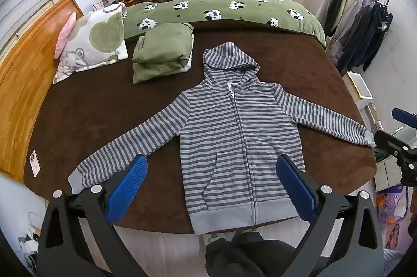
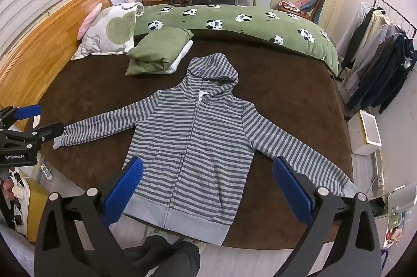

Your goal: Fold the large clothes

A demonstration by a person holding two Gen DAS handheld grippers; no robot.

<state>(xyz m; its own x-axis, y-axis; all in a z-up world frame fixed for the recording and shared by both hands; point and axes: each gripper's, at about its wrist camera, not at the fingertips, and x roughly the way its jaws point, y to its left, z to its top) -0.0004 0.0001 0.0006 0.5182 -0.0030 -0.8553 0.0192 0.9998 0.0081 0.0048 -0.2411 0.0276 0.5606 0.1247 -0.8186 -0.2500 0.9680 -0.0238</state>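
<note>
Blue-padded fingers (image 1: 125, 188) of the left gripper (image 1: 212, 186) stand spread wide with nothing between them, hovering above the hem of a striped zip hoodie (image 1: 234, 126); the right gripper (image 2: 207, 188) is equally wide and empty. On the brown bed (image 1: 91, 100) the hoodie lies flat, front up, long axis running away from the person, hood far, hem at the near edge. Both sleeves stretch sideways: its left cuff (image 1: 75, 176) lies nearer the left gripper, the other cuff (image 2: 348, 186) just beside the right gripper, so each hand likely takes its own sleeve.
</note>
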